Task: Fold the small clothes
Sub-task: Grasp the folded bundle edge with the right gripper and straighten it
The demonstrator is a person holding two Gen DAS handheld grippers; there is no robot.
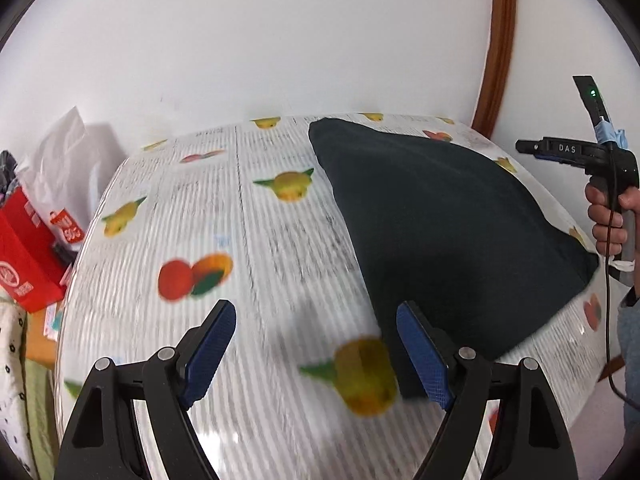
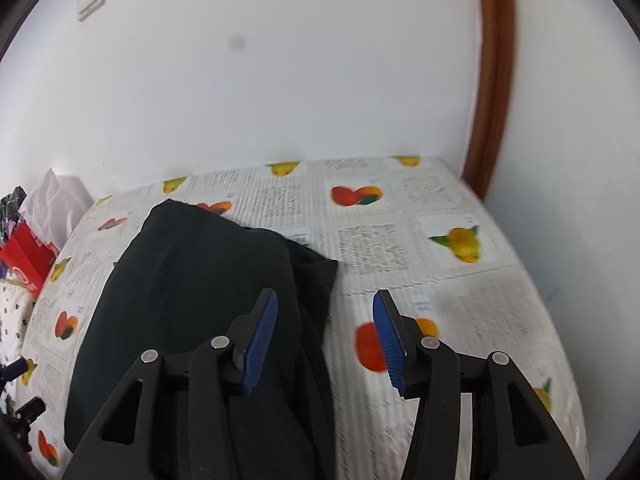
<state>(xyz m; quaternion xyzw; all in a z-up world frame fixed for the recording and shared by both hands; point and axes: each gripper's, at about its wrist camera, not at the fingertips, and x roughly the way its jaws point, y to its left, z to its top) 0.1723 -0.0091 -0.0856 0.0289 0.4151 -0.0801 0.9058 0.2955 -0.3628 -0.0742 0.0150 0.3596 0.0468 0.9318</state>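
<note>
White wall backs the fruit-print surface [image 1: 248, 216]; a dark garment [image 1: 440, 232] lies at 2 o'clock. Left claw [image 1: 316, 348] and right claw [image 2: 325, 340] both gape wide, holding nothing.

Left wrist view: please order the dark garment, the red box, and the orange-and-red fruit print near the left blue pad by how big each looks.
1. Dark garment, by far the largest.
2. Red box, partly cut off at the frame edge, so its full size is unsure.
3. Fruit print, the smallest.
</note>
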